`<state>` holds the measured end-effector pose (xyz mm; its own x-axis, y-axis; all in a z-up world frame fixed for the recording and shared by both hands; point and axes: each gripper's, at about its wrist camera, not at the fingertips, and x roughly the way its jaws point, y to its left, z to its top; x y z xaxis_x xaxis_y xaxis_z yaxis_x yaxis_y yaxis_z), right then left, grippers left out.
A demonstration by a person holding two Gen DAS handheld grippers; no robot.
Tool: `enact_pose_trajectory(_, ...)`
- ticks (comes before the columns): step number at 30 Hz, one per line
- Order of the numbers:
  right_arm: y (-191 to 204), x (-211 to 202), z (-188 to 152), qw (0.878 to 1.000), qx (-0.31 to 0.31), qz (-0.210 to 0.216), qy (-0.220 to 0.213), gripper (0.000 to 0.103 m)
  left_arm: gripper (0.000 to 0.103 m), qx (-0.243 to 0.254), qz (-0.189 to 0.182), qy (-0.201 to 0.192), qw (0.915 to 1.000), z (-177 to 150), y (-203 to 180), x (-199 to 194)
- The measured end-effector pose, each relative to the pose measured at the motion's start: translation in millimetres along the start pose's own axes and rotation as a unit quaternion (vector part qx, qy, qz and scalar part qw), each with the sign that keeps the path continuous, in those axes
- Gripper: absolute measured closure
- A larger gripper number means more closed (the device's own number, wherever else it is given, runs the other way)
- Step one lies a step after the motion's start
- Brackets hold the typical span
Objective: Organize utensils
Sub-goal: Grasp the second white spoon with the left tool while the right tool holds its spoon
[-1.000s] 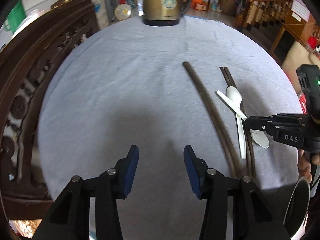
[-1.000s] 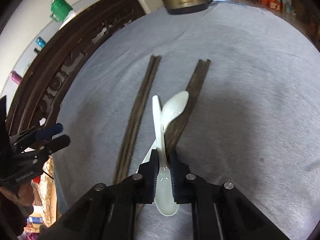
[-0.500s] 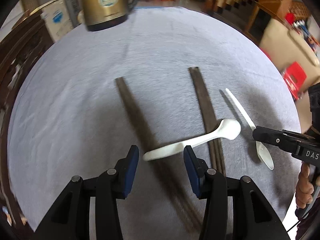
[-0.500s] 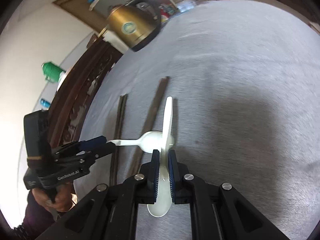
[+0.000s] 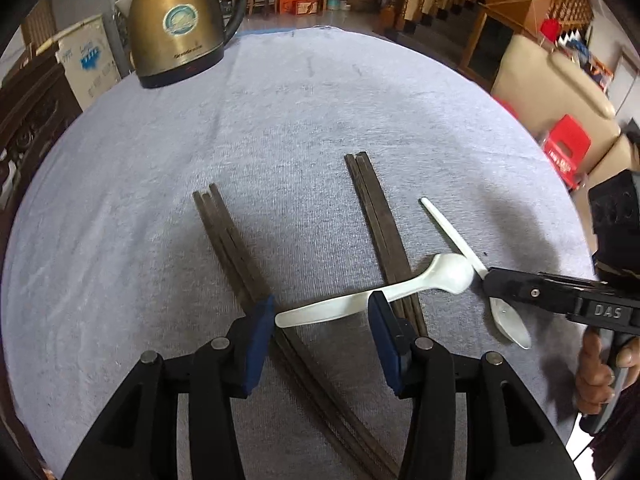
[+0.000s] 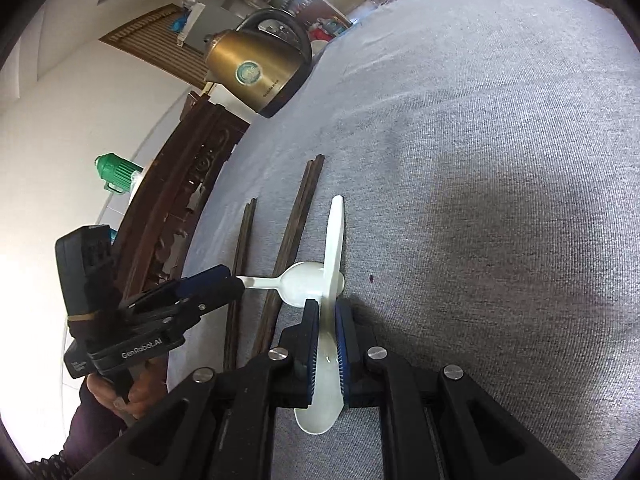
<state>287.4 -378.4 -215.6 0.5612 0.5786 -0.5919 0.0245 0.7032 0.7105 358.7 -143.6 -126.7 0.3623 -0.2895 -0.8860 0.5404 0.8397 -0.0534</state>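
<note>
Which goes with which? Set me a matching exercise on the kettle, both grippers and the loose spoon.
Things:
1. kettle
2. left gripper
3. right gripper
4. loose spoon

States:
A. shut on the gripped spoon
B. lying across a pair of chopsticks
C. open, fingers either side of a spoon handle
D. standing near the far edge of the table

Pairs: 1-D, 2-C, 3-A, 4-B

A grey cloth [image 5: 304, 120] is covering the round table, and a brass kettle [image 5: 176, 20] is standing at its far edge. Carved dark wood furniture [image 6: 180, 216] is standing beside a white wall [image 6: 60, 100], and a beige sofa [image 5: 548, 84] and red stool [image 5: 566, 148] are sitting behind.
</note>
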Motion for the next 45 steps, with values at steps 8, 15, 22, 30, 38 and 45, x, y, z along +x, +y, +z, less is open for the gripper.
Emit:
enact_pose_trajectory(8, -2.0, -1.3, -4.5, 1.0, 0.001, 0.006, -0.005, 0.093, 0.045, -0.02, -0.006, 0.009, 0.9997, 12.6, -0.9, 15.0)
enact_pose_trajectory(15, -1.7, -0.6, -4.6, 1.0, -0.002, 0.006, -0.008, 0.093, 0.059, -0.074, -0.001, -0.005, 0.9972, 20.1, 11.3, 11.7)
enact_pose_trajectory(22, -0.4, -0.8, -5.2, 1.0, -0.008, 0.007, -0.011, 0.093, 0.045, -0.122, -0.063, 0.032, 0.99, 15.3, 20.3, -7.0)
enact_pose_trajectory(30, 0.5, -0.4, -5.1, 1.0, -0.011, 0.008, -0.011, 0.093, 0.045, -0.213, -0.137, 0.12, 0.96, 17.0, 23.6, 27.0)
enact_pose_trajectory(38, 4.3, 0.7, -5.2, 1.0, -0.015, 0.009, -0.01, 0.093, 0.046, -0.299, -0.145, 0.102, 0.9376, 24.2, 40.5, 37.7)
enact_pose_trajectory(45, 5.0, 3.5, -3.9, 1.0, -0.019, 0.009, -0.01, 0.093, 0.079, -0.298, -0.134, 0.097, 0.9401, 28.4, 53.2, 45.1)
